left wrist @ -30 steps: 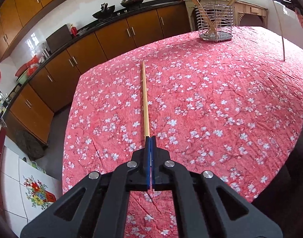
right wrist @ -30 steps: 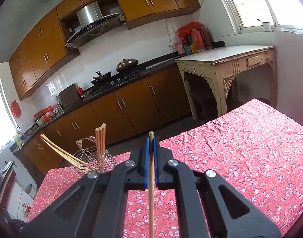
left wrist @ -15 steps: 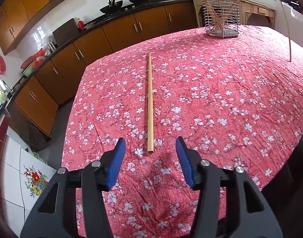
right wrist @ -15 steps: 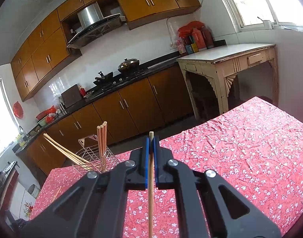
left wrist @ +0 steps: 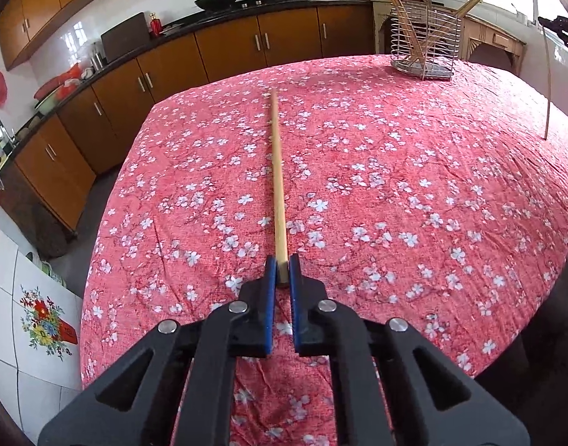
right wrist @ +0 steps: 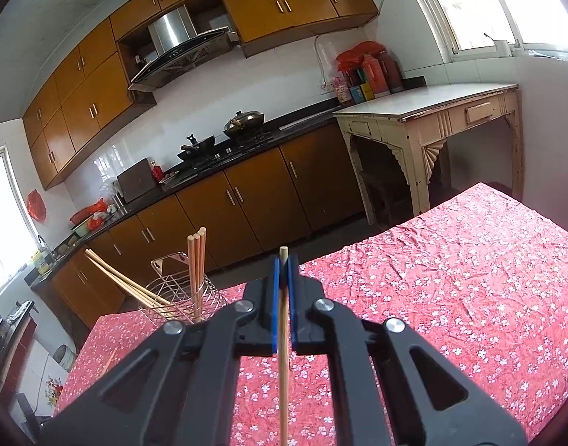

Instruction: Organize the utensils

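Observation:
A long wooden chopstick (left wrist: 277, 186) lies on the red floral tablecloth (left wrist: 395, 186), pointing away from me. My left gripper (left wrist: 282, 271) is closing on its near end, and the blue pads (left wrist: 270, 275) press on the wood. My right gripper (right wrist: 283, 264) is shut on a second chopstick (right wrist: 283, 338), held upright above the table; this chopstick (left wrist: 548, 85) also shows at the right edge of the left wrist view. A wire utensil holder (left wrist: 425, 48) with several chopsticks (right wrist: 196, 260) stands at the table's far end.
Brown kitchen cabinets (left wrist: 228, 48) and a black counter with two woks (right wrist: 243, 122) run beyond the table's far edge. A cream side table (right wrist: 432, 119) stands by the window. The floor drops away left of the tablecloth (right wrist: 451, 278).
The left gripper, first shut on the chopstick's end, opened wide and let it lie on the cloth. It has since closed on the near end again. The right gripper kept still.

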The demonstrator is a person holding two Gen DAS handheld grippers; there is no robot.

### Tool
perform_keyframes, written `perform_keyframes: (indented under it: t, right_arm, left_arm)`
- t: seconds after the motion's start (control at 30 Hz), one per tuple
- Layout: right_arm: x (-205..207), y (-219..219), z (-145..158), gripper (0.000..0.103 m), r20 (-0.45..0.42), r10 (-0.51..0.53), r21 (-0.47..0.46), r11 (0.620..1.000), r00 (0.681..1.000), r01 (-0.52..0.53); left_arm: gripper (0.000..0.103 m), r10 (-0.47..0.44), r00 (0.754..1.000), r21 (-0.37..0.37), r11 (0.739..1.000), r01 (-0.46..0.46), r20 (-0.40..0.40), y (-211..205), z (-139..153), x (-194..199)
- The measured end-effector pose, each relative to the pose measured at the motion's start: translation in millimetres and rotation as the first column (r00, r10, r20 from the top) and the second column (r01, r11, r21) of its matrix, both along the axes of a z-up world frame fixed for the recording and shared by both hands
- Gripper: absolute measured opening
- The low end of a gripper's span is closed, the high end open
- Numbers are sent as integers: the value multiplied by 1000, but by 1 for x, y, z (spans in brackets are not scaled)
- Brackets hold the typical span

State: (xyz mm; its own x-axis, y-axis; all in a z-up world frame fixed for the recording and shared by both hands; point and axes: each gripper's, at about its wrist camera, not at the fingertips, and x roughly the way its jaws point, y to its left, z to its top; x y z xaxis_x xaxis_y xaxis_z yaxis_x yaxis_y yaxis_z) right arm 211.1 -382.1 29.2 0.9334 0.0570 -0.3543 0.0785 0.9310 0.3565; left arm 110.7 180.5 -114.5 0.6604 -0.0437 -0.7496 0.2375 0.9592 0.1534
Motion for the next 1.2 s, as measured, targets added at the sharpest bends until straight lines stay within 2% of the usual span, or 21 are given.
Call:
perform_keyframes:
  t: [0.13,0.33,0.47,0.67,0.87,1.2]
  right_arm:
    - [-2,2,3,5,8,11,-9,1000,1000,-11]
    - [-5,9,9,5,28,37,-18,999,999,-36]
    - [-7,20,13,5,43,63,-34,998,997,-62]
    - [-11,36,18,5,64,112,-51,993,992,-108]
    - [-14,51,19,5,77,147,-60,988,986,-143]
    - [-13,66,18,5,82,190,-66,980,978,-185]
  left_arm:
    - [7,1,999,-22,1000,0,33,0,12,-4]
    - [7,-3,989,-65,998,13,149,-10,57,-8]
    - [7,-1,970,-98,995,26,244,-22,93,-4]
    - [7,13,937,-137,990,37,350,-46,133,12]
    - [7,57,908,-188,982,24,416,-64,148,32]
    - [7,147,897,-278,960,-28,416,-72,153,62]
